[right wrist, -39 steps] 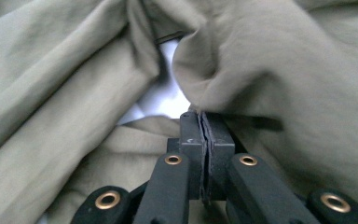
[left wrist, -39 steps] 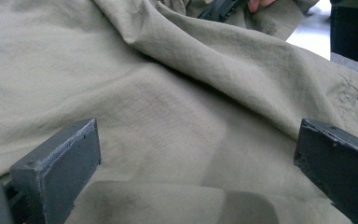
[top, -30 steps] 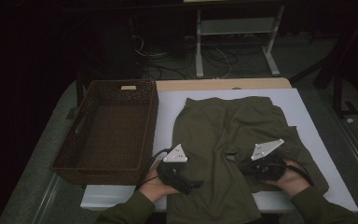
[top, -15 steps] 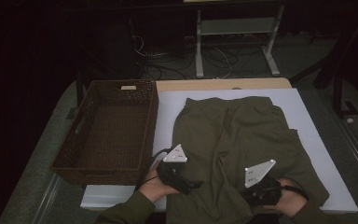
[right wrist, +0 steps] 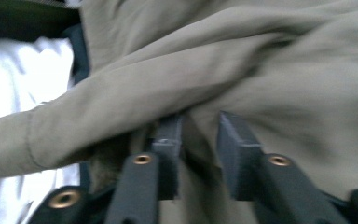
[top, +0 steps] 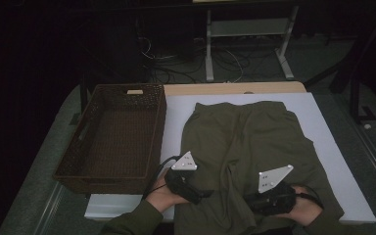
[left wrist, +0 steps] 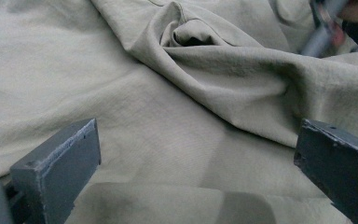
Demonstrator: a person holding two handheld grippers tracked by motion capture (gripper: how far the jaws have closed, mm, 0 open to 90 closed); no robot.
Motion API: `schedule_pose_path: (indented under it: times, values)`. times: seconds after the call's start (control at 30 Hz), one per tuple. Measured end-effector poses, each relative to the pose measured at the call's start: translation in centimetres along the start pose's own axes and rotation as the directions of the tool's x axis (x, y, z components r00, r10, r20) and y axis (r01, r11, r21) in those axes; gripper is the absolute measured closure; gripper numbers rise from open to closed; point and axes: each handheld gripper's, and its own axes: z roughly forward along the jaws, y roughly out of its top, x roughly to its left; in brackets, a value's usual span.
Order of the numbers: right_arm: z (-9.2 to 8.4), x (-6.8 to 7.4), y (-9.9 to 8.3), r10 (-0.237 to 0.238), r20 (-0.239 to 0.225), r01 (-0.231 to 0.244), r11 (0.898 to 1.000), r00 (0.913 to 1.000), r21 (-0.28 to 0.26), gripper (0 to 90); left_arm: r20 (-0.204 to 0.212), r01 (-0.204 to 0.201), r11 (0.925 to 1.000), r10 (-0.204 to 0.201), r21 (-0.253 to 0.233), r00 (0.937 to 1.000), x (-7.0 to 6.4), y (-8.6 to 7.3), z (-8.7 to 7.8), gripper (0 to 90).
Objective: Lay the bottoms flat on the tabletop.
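Olive garment (top: pixel 247 147) is lying spread on the desk (top: pixel 323 142), right of the basket (top: pixel 112 137). Left gripper (left wrist: pixel 196 154) is being held wide apart over it; right gripper (right wrist: pixel 198 135), jaws just opening, is loosely straddling a near fold.

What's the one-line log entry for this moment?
scene: olive garment on white mat | left hand-held gripper: open over cloth | right hand-held gripper: jaws just opening, fold between | basket: beside mat

A white tabletop (top: pixel 333 161) carries 2 things. A dark brown wicker basket (top: pixel 115 139) stands at its left side. Just beside it, an olive-green garment (top: pixel 254 142) lies spread and creased across the middle and right, reaching the near edge.
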Motion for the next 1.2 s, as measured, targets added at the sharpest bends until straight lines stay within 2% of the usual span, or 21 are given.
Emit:
schedule_pose_path:
  times: [0.1, 0.2, 0.3, 0.4, 0.47, 0.57, 0.63, 0.73, 0.8, 0.97, 1.13, 1.2]
  values:
    - [-1.3, -0.9, -0.5, 0.047, 0.049, -0.045, 0.998, 0.9977, -0.043, 59.3, 0.000, 0.000, 1.0000, 0.000, 0.000, 1.0000, 0.0, 0.0, 0.0, 0.0]
    - [-2.4, -2.0, -1.3, 0.087, 0.105, -0.081, 0.995, 0.9907, -0.054, 55.7, 0.000, 0.002, 1.0000, -0.002, -0.001, 1.0000, 0.0, 0.0, 0.0, 0.0]
    - [-3.5, -3.1, -2.3, 0.126, 0.163, -0.117, 0.991, 0.9785, -0.062, 53.0, 0.001, -0.001, 1.0000, 0.001, 0.002, 1.0000, 0.1, 0.0, 0.0, 0.0]
    - [-4.7, -4.2, -3.4, 0.163, 0.225, -0.152, 0.986, 0.9606, -0.064, 50.9, 0.001, -0.001, 1.0000, 0.001, 0.002, 1.0000, 0.1, 0.0, 0.0, 0.0]
    - [-5.5, -4.9, -4.3, 0.192, 0.266, -0.180, 0.981, 0.9446, -0.070, 49.6, 0.001, 0.001, 1.0000, -0.001, 0.000, 1.0000, 0.1, 0.0, 0.0, 0.0]
    - [-6.9, -5.9, -5.6, 0.239, 0.327, -0.223, 0.971, 0.9141, -0.087, 47.2, 0.001, 0.002, 1.0000, -0.002, -0.001, 1.0000, 0.1, 0.0, 0.0, 0.0]
    - [-7.6, -6.5, -6.6, 0.270, 0.354, -0.253, 0.963, 0.8954, -0.095, 46.5, 0.000, 0.002, 1.0000, -0.002, 0.000, 1.0000, 0.1, 0.0, 0.0, 0.0]
    - [-8.5, -7.3, -8.1, 0.310, 0.400, -0.293, 0.950, 0.8627, -0.105, 45.0, 0.001, 0.001, 1.0000, -0.001, 0.002, 1.0000, 0.1, 0.1, 0.0, 0.0]
    - [-8.8, -7.7, -9.0, 0.332, 0.417, -0.318, 0.942, 0.8463, -0.105, 43.8, 0.001, 0.002, 1.0000, -0.002, 0.002, 1.0000, 0.1, 0.1, 0.1, 0.0]
    - [-9.4, -8.5, -10.4, 0.372, 0.444, -0.363, 0.926, 0.8154, -0.108, 42.3, -0.001, 0.002, 1.0000, -0.002, 0.001, 1.0000, 0.1, 0.1, 0.0, 0.0]
    - [-10.4, -8.4, -11.3, 0.411, 0.471, -0.393, 0.909, 0.7807, -0.142, 42.3, 0.000, 0.002, 1.0000, -0.002, 0.003, 1.0000, 0.2, 0.1, 0.0, 0.0]
    - [-10.7, -8.3, -11.8, 0.422, 0.480, -0.404, 0.903, 0.7695, -0.146, 41.9, 0.000, 0.001, 1.0000, -0.001, 0.003, 1.0000, 0.1, 0.1, 0.0, 0.0]
